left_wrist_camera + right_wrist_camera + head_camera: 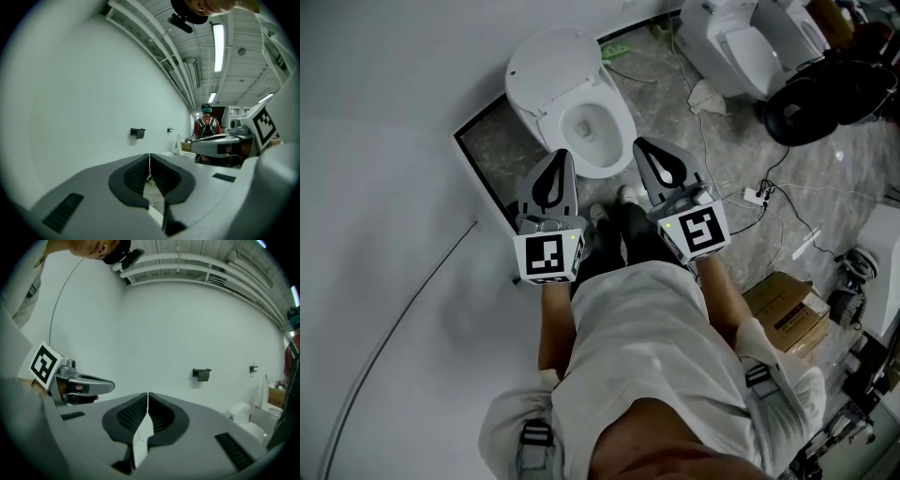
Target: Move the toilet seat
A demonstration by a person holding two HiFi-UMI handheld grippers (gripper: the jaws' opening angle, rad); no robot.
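**Q:** Now, which step is in hand?

**A:** The approach, by the look of it. Begin at the left. The left gripper (pixel 562 155) has its jaws closed on each other with nothing between them, and its own view (pixel 150 161) shows the ribbed pads meeting. It hovers above the near end of the toilet and is not touching it.

**Q:** Where is the task's thing?

**A:** It is just ahead of and below both gripper tips, in the gap between them. The white oval plastic toilet seat (pixel 617 120) appears to lie flat on the white ceramic bowl (pixel 528 114). The white oval lid (pixel 542 67) stands raised beyond it, farther from the tips.

**Q:** And the tool on the right?

**A:** The right gripper (pixel 640 142) is likewise closed and empty, with its pads together (pixel 147 399). It sits near the seat's front right edge, apart from it.

**Q:** What does the next move call for?

**A:** As a judgement:
- Closed jaws cannot take hold, so open one gripper.
- Lower it to the seat's front edge.
- Close the pads across the rim.
- Swing the seat up toward the lid.
- Keep the other gripper clear, and avoid the loose thin cables (pixel 787 202) on the floor well to the right of the right gripper.
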